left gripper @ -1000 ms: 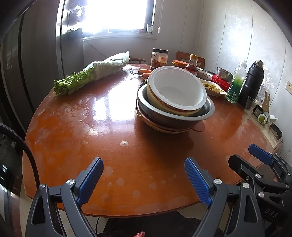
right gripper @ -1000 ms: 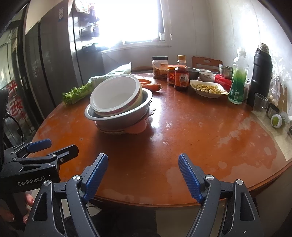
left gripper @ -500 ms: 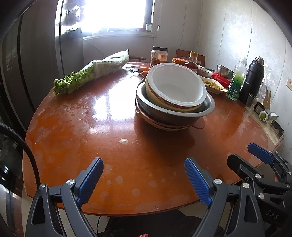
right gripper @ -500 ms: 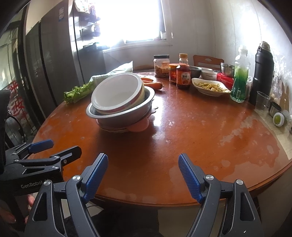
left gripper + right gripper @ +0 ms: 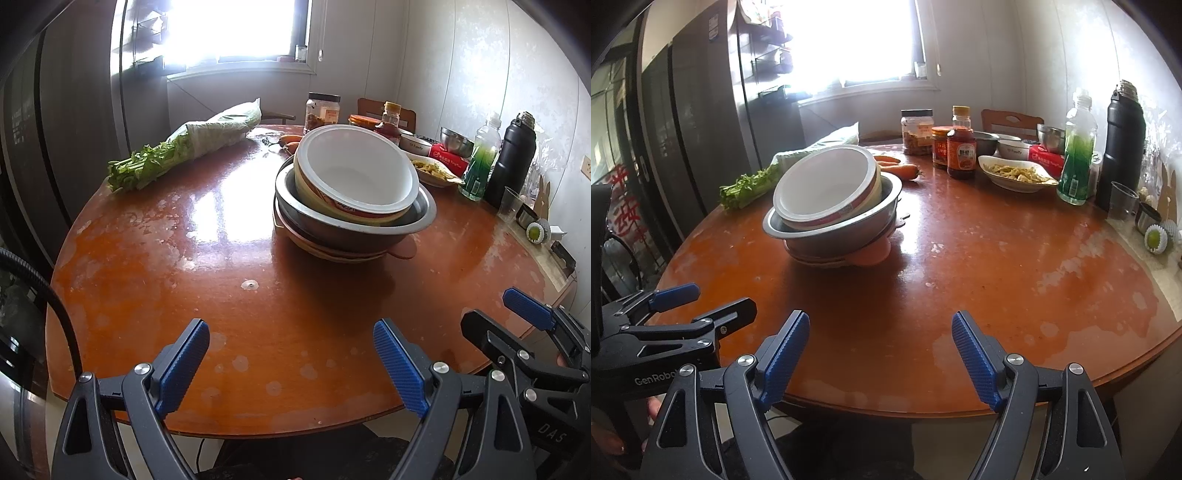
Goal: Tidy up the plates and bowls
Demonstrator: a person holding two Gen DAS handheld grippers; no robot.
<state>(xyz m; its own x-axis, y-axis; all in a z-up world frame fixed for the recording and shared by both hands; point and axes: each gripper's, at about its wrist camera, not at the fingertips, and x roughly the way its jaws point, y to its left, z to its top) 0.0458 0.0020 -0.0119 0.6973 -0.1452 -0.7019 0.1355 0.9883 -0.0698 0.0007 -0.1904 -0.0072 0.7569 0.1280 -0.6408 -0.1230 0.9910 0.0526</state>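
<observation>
Both tongs hover over the near edge of the round, glossy, red-brown wooden table (image 5: 155, 280) — the left gripper (image 5: 291, 360) and right gripper (image 5: 881, 354) each spread wide, ribbed blue pads holding nothing. Well beyond them, mid-table, sits the stack: a white bowl (image 5: 354, 173) with a striped cream outside, tilted inside a dull steel basin (image 5: 354, 230), over a pinkish plastic dish (image 5: 404, 248) with a rounded tab. Leafy greens (image 5: 147, 168) lie at the far left edge.
</observation>
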